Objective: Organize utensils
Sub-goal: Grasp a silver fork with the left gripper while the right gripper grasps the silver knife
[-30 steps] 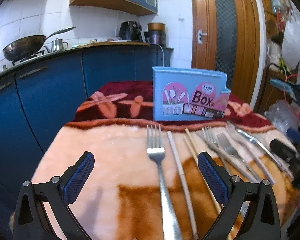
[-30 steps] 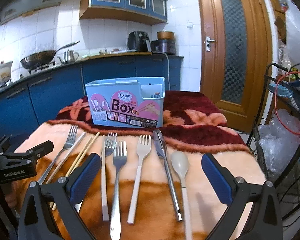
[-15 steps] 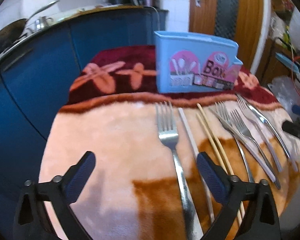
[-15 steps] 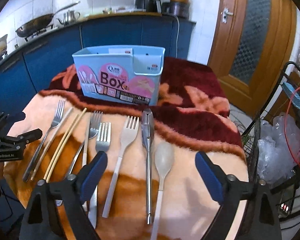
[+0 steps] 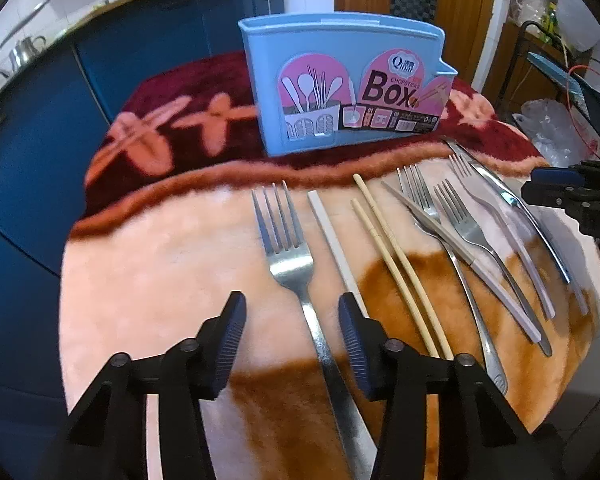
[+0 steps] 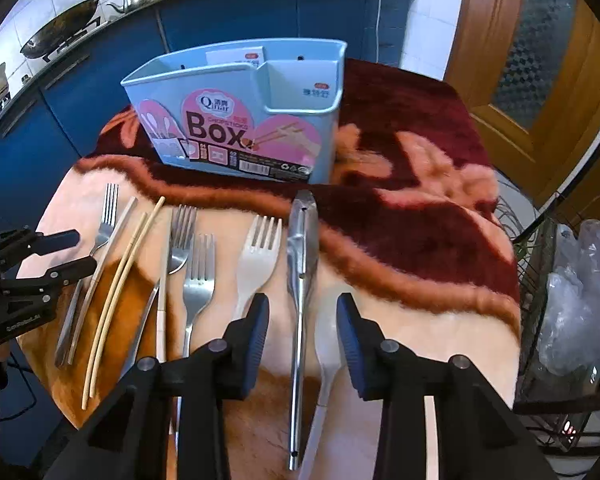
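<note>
A light blue utensil box (image 5: 348, 88) (image 6: 240, 108) stands upright at the back of the blanket-covered table. My left gripper (image 5: 292, 336) points down over a steel fork (image 5: 284, 248); its jaws are closing, with the fork's handle between them and a gap on both sides. My right gripper (image 6: 302, 332) hangs over long steel tongs (image 6: 300, 248) and a white spoon (image 6: 326, 344). Its jaws are closing too, both handles lie between them, and the pads are not pressing. Each gripper shows at the edge of the other's view (image 5: 560, 192) (image 6: 60, 252).
Bamboo chopsticks (image 5: 396, 264), a white stick (image 5: 332, 240), a white plastic fork (image 6: 256, 260) and several steel forks and knives lie in a row. Blue cabinets (image 5: 40, 140) stand at the left and behind. A wire rack with plastic bags (image 6: 572, 300) is at the right.
Both grippers have tipped downward and come closer to the table. Both pairs of jaws have narrowed from wide open, the left around the fork's handle, the right around the tongs and spoon.
</note>
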`<move>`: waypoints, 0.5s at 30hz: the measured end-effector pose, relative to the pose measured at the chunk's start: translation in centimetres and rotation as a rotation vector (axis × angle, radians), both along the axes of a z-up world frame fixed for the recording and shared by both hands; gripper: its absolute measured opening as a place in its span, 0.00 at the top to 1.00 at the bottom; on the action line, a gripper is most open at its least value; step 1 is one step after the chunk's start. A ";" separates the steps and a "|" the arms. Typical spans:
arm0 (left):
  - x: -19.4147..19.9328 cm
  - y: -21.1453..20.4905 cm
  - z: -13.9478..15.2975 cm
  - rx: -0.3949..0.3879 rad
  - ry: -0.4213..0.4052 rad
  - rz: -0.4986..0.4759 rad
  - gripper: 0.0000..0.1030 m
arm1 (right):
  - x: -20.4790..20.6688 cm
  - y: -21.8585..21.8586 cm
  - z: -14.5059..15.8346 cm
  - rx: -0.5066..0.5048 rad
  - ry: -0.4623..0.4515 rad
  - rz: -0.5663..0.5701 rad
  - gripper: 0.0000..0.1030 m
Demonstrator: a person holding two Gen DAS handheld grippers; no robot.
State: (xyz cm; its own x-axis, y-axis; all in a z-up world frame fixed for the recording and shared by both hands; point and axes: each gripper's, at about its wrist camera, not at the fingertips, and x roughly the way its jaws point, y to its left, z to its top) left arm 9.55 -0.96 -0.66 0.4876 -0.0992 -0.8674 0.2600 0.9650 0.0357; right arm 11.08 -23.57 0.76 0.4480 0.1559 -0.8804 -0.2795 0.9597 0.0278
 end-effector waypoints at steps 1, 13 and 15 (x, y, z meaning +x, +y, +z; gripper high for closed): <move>0.3 -0.1 -0.2 -0.004 0.012 0.002 0.61 | 0.3 0.1 -0.1 -0.003 0.011 0.003 0.64; 2.3 -0.2 -0.8 -0.050 0.121 0.024 0.67 | 3.4 1.0 -1.7 0.002 0.091 -0.002 0.68; 2.5 -0.2 -0.8 -0.046 0.121 0.024 0.70 | 3.8 0.8 -2.1 0.006 0.096 -0.012 0.74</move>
State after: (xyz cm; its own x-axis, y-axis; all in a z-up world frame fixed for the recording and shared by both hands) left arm 12.03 -1.20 -1.50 0.3822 -0.1294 -0.9150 0.2364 0.9709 -0.0386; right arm 14.85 -22.78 -1.32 0.3632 0.1565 -0.9185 -0.2641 0.9627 0.0596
